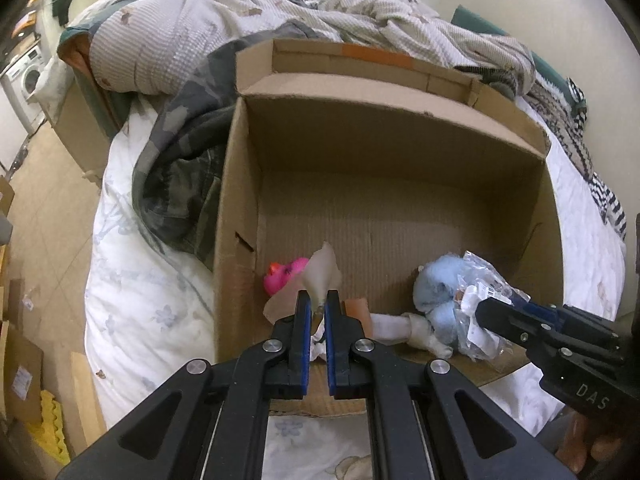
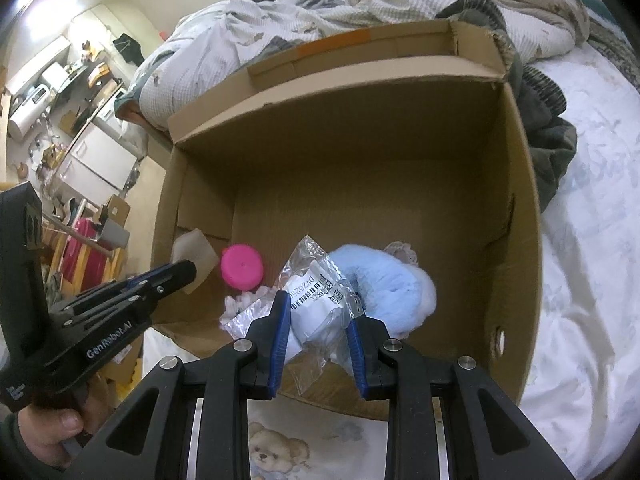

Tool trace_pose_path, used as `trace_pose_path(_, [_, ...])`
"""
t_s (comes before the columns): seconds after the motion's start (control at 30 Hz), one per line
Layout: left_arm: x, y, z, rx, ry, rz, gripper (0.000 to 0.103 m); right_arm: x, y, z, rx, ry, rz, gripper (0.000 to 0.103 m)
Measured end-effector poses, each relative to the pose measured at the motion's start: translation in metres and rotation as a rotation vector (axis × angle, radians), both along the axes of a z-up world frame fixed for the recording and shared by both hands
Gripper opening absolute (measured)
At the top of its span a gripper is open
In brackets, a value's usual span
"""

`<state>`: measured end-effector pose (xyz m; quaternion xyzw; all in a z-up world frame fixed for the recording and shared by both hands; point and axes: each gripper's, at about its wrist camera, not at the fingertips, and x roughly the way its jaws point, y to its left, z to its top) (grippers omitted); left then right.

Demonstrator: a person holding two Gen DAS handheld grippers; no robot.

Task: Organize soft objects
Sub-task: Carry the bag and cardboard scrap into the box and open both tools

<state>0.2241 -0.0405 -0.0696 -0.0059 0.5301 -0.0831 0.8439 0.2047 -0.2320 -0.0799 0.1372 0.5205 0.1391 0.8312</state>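
An open cardboard box stands on the bed; it also shows in the right wrist view. Inside lie a pink rubber duck, seen too in the right wrist view, and a light blue plush toy, also in the right wrist view. My left gripper is shut on a translucent whitish soft piece over the box's near left corner. My right gripper is closed on a clear plastic bag with a white soft item, held over the box's near edge beside the blue plush.
Rumpled blankets and clothes lie behind and left of the box. The white bed sheet spreads to the right. Floor with cardboard and clutter lies to the left of the bed.
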Motion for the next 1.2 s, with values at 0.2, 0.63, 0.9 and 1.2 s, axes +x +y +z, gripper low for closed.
trace_pose_path(0.2, [0.002,-0.003,-0.009,0.007,0.024,-0.007,0.006,0.006,0.001,-0.008,-0.008,0.045,-0.003,0.029])
trace_pose_path(0.63, [-0.001,-0.008,-0.012,0.034,0.028,-0.025,0.008,0.007,0.000,-0.013,-0.001,0.067,-0.015,0.029])
trace_pose_path(0.9, [-0.008,-0.001,-0.003,0.042,0.005,0.006,0.058,0.005,-0.012,-0.005,0.079,0.042,-0.056,0.036])
trace_pose_path(1.2, [-0.027,0.012,0.034,0.072,-0.139,0.065,0.063,-0.003,-0.024,0.029,0.063,-0.094,-0.148,0.087])
